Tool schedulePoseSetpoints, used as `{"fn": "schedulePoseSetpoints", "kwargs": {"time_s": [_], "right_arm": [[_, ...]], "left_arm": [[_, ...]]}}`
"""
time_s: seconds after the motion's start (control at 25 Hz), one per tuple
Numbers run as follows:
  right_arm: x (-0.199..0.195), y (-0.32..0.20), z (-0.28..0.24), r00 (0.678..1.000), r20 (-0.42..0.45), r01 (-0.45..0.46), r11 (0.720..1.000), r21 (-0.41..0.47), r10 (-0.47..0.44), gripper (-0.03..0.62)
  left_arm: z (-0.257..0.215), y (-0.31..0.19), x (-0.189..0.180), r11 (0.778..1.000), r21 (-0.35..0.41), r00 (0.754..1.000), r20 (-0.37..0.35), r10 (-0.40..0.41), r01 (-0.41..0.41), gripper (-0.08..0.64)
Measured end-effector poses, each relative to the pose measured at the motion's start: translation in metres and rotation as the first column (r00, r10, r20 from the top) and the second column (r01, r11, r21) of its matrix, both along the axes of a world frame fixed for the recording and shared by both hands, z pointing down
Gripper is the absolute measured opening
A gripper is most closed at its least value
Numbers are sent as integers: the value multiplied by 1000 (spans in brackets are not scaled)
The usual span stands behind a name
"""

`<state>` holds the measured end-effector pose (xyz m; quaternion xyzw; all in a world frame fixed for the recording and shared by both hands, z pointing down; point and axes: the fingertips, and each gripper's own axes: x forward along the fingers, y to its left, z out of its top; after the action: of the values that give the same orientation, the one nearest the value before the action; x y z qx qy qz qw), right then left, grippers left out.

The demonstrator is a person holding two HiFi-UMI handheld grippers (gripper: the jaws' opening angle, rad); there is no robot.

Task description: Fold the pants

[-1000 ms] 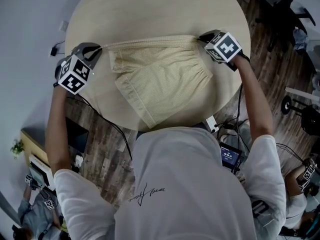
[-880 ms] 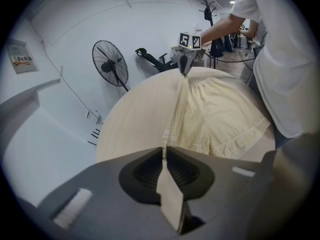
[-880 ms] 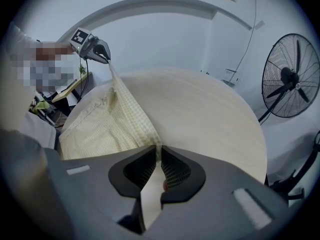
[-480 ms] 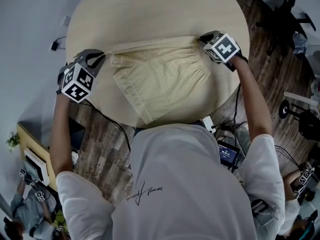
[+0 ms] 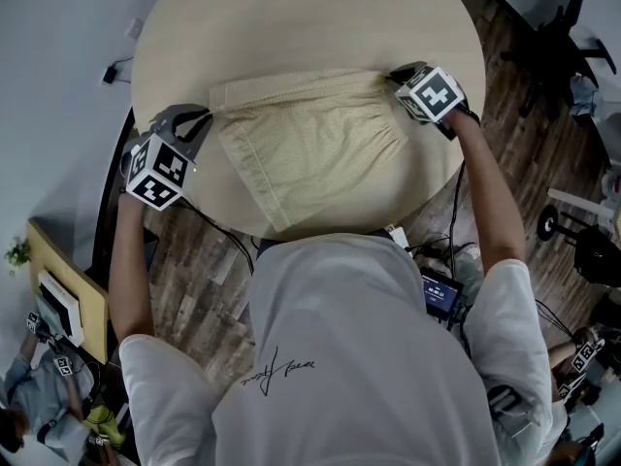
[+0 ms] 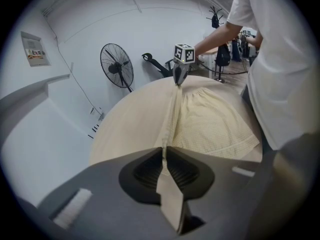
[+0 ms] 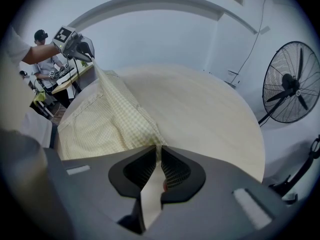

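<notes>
Pale yellow checked pants (image 5: 306,144) lie spread on the round wooden table (image 5: 291,17), legs toward the person. My left gripper (image 5: 199,116) is shut on the left end of the waistband (image 6: 170,114), whose cloth runs between the jaws. My right gripper (image 5: 396,76) is shut on the right end of the waistband (image 7: 125,104). The waistband is stretched fairly taut between the two. In the left gripper view the right gripper (image 6: 178,79) shows at the far end of the pants; in the right gripper view the left gripper (image 7: 85,51) does likewise.
The table's near edge (image 5: 291,233) lies just before the person's body. A standing fan (image 6: 116,65) is by the wall beyond the table. Cables and a device (image 5: 441,297) lie on the wooden floor. Another person (image 7: 47,59) stands by a desk in the background.
My left gripper has moved rightward and slightly down in the head view, carrying its waistband end along. The right gripper has stayed in place.
</notes>
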<state>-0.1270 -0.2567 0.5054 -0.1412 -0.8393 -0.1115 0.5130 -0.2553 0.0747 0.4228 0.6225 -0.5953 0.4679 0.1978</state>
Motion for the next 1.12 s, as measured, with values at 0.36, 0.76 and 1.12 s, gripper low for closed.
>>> {"fn": "schedulePoseSetpoints", "kwargs": {"time_s": [0.36,0.76,1.12], "right_arm": [[10,4,1,1000,7,12,1000,10,-12,34],[16,7,1,1000,24,18,999,35,-19,34],[26,8,-1,999,34,31,999,40,-33,34]], "left_arm": [[6,14,40,999,20,999,-23,-43,44,84],[17,26,83,996,46,995,-65,-69,72,84],[28,33,119,992,58,989,-105,-105,111,84]]}}
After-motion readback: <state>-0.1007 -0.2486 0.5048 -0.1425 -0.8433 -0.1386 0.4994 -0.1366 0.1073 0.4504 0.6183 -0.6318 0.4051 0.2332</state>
